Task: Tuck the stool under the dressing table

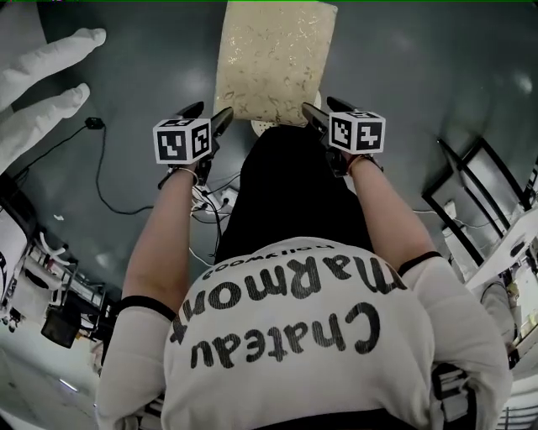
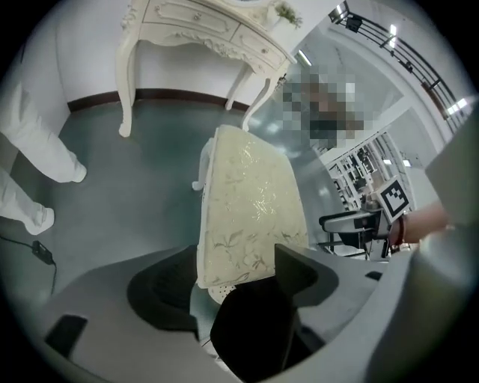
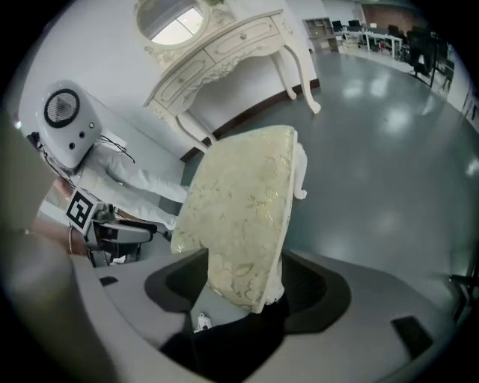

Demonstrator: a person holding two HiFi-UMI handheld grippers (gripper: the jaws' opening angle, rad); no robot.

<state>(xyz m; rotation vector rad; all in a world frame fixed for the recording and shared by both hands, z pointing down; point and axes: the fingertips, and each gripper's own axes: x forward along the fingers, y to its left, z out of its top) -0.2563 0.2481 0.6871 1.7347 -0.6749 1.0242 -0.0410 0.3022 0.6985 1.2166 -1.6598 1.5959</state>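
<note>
The stool (image 1: 273,59) has a cream, gold-patterned cushion and white legs, and stands on the grey floor just ahead of me. My left gripper (image 1: 210,113) hovers at the cushion's near left corner and my right gripper (image 1: 324,109) at its near right corner. In the left gripper view the jaws (image 2: 224,288) stand wide, with the stool's (image 2: 247,209) near end showing between them. The right gripper view shows wide jaws (image 3: 247,288) too, the cushion (image 3: 239,209) hanging down between them, and I see no pad pressing on it. The white dressing table (image 2: 194,22) stands beyond the stool against the wall (image 3: 224,52).
A person in white clothing (image 1: 42,76) stands left of the stool (image 2: 37,149). A black cable (image 1: 101,168) and a power strip (image 1: 210,201) lie on the floor at my left. Black metal frames (image 1: 471,185) stand at the right. A white round-faced device (image 3: 67,112) is beside the table.
</note>
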